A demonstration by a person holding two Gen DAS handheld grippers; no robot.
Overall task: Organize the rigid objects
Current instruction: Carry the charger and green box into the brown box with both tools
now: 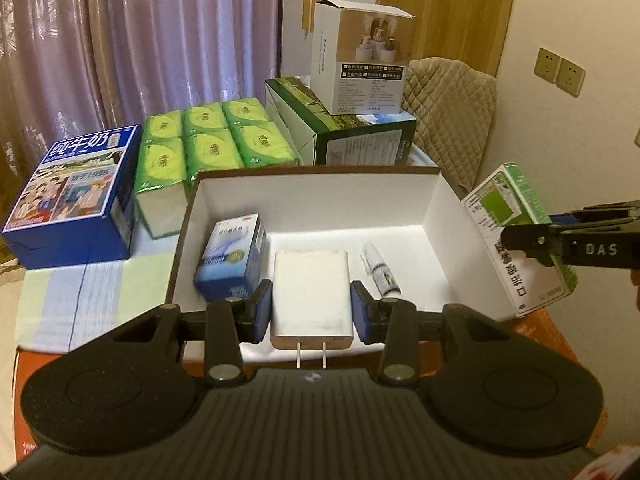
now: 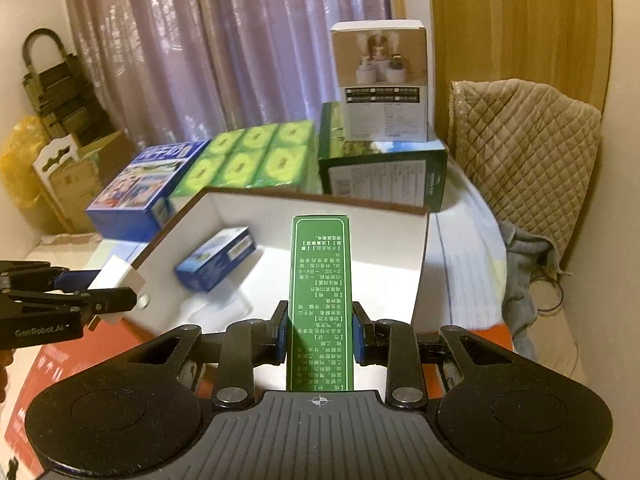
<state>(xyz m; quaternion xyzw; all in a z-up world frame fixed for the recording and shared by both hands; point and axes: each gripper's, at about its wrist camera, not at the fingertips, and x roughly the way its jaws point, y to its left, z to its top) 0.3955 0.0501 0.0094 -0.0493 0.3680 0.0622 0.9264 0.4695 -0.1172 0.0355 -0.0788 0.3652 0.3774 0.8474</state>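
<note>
Two hand-held grippers hovered at the near edge of an open white-lined storage box (image 1: 436, 216) on a cloth-covered table (image 1: 52, 300). The left gripper (image 1: 311, 312) was clamped on one white charger (image 1: 310, 296), its blue pads pressing the charger's sides and its two metal prongs pointing back toward the camera. The right gripper (image 2: 320, 332) was clamped on one green medicine carton (image 2: 321, 300), held by its narrow faces above the box's near edge. Only the left wrist view showed the carton's broad white-and-green face (image 1: 516, 240), out past the box's right wall, and one small white bottle (image 1: 380, 270) lying on the box floor near the right side. Only the right wrist view showed the carton's green side panel of printed text, a folding hand cart (image 2: 60, 92) and cardboard boxes (image 2: 72, 184) off the table's left edge, and the left gripper (image 2: 120, 300) from the side holding the charger over the box's left corner. Both views showed one small blue carton (image 1: 232, 256) inside the box by its left wall. Along the table's far edge stood one blue milk case (image 1: 76, 204), one green six-pack of tissues (image 1: 204, 148), and one dark green carton (image 1: 360, 140) with one white product box (image 1: 360, 60) standing on it. A quilted beige cover (image 2: 524, 152) lay beyond the table's right edge.
</note>
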